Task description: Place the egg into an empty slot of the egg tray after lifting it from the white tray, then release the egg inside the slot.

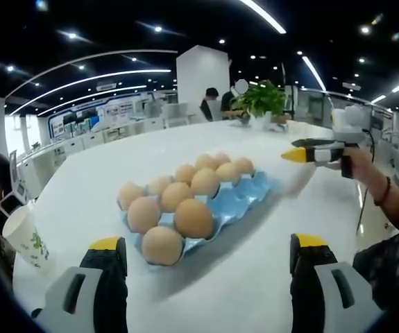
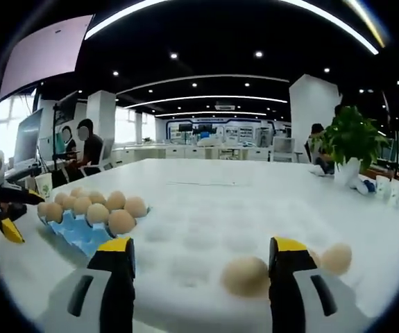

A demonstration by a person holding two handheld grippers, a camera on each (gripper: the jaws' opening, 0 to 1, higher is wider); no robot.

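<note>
Left gripper point(image 1: 208, 253) jaws wide apart, holding nothing, hovering near blue moulded egg tray point(image 1: 244, 198) on white tabletop point(image 1: 310, 208). Tray carries ten brown eggs; right-hand slots bare. Right gripper point(image 2: 202, 258) also spread wide, nothing gripped, over white dimpled tray point(image 2: 206, 222). Tan egg point(image 2: 245, 276) lies on white tray just inside right jaw; second tan egg point(image 2: 336, 258) right of that jaw. Potted green plant point(image 2: 352, 142) far right.

Egg tray point(image 2: 81, 229) lies left of two eggs point(image 2: 246, 276).
</note>
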